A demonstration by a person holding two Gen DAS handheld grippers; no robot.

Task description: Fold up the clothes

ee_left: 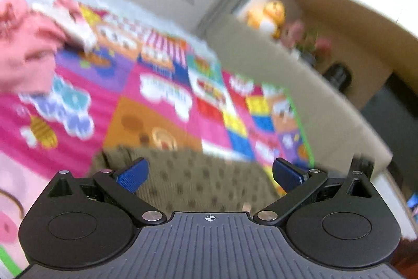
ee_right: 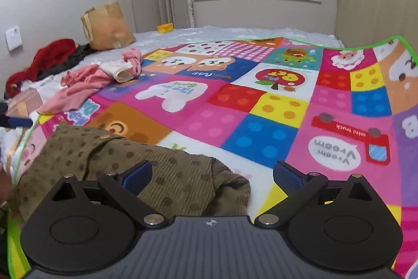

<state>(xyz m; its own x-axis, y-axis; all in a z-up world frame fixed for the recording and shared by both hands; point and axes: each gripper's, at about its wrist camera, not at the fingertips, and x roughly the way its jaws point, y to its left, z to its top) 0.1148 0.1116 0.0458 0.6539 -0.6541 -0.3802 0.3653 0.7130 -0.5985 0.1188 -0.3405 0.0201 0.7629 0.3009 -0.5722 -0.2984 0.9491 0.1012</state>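
A big bright play mat (ee_right: 235, 106) with cartoon pictures covers the bed. A green spotty shirt (ee_right: 146, 169) lies crumpled on the near left part of the mat, and pink clothes (ee_right: 83, 85) sit far off on the left. The left gripper (ee_left: 209, 174) and the right gripper (ee_right: 213, 174) both have their jaws wide apart, holding nothing, just above the shirt.

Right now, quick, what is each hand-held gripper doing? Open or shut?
Left hand-held gripper: open, holding nothing, over the olive dotted garment.
Right hand-held gripper: open, holding nothing, over the same olive dotted garment.
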